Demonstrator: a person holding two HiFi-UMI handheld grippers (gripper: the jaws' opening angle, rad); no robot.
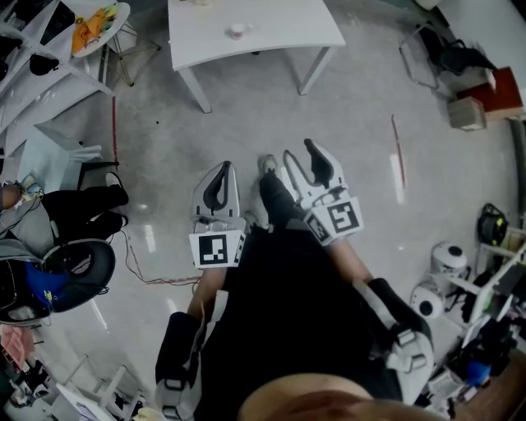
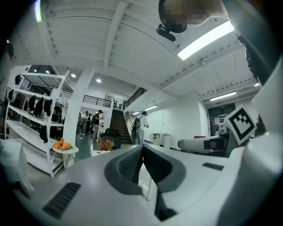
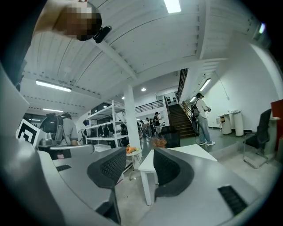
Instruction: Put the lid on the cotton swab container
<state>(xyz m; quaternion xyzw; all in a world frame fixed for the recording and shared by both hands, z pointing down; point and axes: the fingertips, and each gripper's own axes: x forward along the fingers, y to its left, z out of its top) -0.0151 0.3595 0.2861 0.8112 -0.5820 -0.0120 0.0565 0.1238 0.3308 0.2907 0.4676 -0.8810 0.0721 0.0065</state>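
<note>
You're well short of the table (image 1: 279,29), so walk up square to it first. Your left claw (image 1: 220,171) is pinched closed on nothing, and your right claw (image 1: 300,153) is open and empty. The swab container (image 1: 237,31), I'd guess, is that small round blob near the table's near edge. It's too tiny to see what's inside or spot the lid.

A table (image 1: 271,37) is standing ahead of the person, with a small container (image 1: 237,31) sitting on it near the middle. A round side table (image 1: 107,18) is standing to its left. The left gripper (image 1: 223,169) and right gripper (image 1: 299,150) are hanging side by side over the floor (image 1: 362,123), well short of the table, with a shoe (image 1: 268,164) showing between them. A chair (image 1: 78,267) is sitting far left and a box (image 1: 467,113) far right.
</note>
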